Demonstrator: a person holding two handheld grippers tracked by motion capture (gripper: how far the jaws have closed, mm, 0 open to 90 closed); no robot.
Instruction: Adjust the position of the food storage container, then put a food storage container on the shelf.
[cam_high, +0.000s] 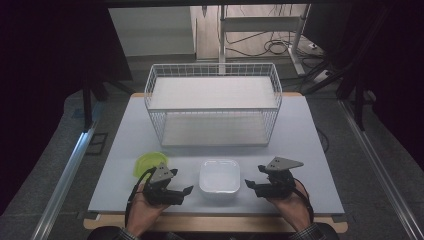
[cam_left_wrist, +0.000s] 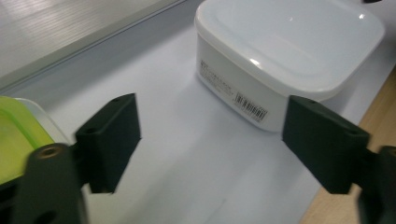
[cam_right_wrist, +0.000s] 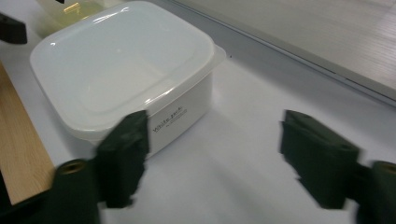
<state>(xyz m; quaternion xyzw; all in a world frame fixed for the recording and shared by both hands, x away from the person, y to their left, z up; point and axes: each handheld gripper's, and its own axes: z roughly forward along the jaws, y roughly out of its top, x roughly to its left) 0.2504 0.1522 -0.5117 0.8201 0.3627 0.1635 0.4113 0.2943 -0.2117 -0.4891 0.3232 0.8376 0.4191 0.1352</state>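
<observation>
**Box sitting free between my open fingers**

The box (cam_high: 219, 178) is resting lidded on the tabletop (cam_high: 305, 150), flanked by my left gripper (cam_high: 186, 191) and right gripper (cam_high: 249, 184), both spread and holding nothing. A barcode sticker is showing; the side lettering is too blurred to read.

Dim room surrounding a pale surface (cam_high: 300, 150) with wooden edging, grey floor (cam_high: 45, 165) lying around it, cables (cam_high: 272, 47) coiling beyond, dark drapes (cam_high: 50, 50) hanging at both sides, metal rails (cam_high: 65, 180) running alongside, soft light falling from above
</observation>
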